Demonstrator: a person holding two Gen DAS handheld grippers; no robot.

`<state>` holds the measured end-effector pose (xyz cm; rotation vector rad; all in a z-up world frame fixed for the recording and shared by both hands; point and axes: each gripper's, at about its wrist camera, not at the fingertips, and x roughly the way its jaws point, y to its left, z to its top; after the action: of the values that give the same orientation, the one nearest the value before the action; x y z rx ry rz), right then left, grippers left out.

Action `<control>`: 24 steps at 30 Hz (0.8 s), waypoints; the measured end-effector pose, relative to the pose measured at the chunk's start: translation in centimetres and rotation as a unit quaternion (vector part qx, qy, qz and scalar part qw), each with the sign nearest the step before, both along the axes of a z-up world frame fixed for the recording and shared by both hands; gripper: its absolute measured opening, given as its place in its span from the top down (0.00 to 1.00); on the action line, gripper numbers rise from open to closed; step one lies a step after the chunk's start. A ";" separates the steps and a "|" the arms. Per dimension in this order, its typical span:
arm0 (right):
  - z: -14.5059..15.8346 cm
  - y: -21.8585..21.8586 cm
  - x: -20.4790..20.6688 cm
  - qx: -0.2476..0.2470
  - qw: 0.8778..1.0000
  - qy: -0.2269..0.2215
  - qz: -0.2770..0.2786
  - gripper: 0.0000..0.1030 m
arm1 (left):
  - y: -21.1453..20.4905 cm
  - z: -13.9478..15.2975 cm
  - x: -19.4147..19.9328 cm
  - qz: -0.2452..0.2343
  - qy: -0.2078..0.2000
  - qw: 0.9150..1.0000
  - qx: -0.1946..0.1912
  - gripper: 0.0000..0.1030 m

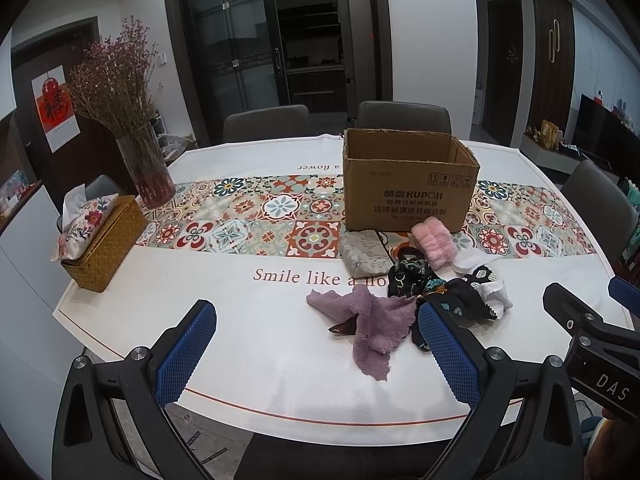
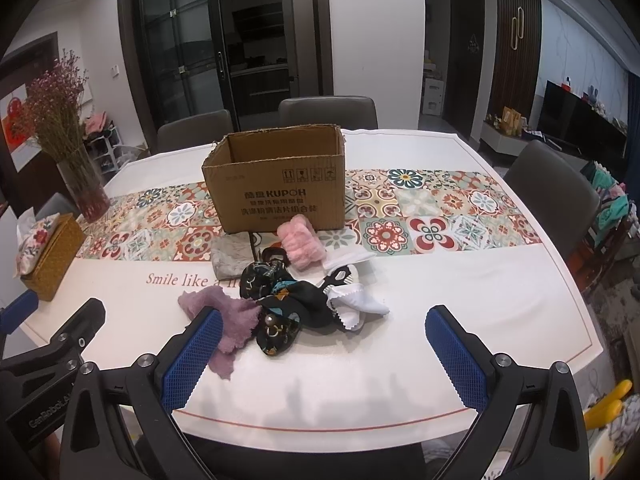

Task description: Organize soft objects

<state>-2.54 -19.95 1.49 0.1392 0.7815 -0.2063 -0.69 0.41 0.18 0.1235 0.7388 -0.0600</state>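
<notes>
An open cardboard box (image 1: 408, 196) (image 2: 276, 188) stands on the patterned runner. In front of it lies a heap of soft things: a purple cloth (image 1: 372, 324) (image 2: 232, 312), a black patterned scarf (image 1: 416, 280) (image 2: 280, 296), a fluffy pink piece (image 1: 434, 242) (image 2: 302, 246), a grey pouch (image 1: 362, 252) (image 2: 230, 254) and a white cloth (image 1: 494, 294) (image 2: 356, 304). My left gripper (image 1: 316, 352) is open and empty near the table's front edge, left of the heap. My right gripper (image 2: 324, 356) is open and empty, just in front of the heap.
The white table (image 1: 248, 332) (image 2: 460, 288) carries a wicker tissue box (image 1: 106, 240) (image 2: 50, 256) and a glass vase of dried flowers (image 1: 146, 172) (image 2: 86, 192) at the left. Grey chairs (image 1: 404, 116) (image 2: 556, 184) stand behind and to the right.
</notes>
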 end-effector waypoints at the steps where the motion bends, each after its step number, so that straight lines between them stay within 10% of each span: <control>1: 0.0 0.0 0.0 0.000 1.000 0.001 0.000 0.01 | 0.0 0.0 0.0 0.000 0.000 1.000 0.000 0.00; 24: -0.2 -0.2 0.0 0.001 1.000 0.001 0.000 0.01 | 0.0 -0.2 0.2 -0.002 0.000 1.000 0.004 0.00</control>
<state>-2.51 -20.12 1.26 0.1405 0.7845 -0.2052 -0.53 0.42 -0.03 0.1337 0.7387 -0.0613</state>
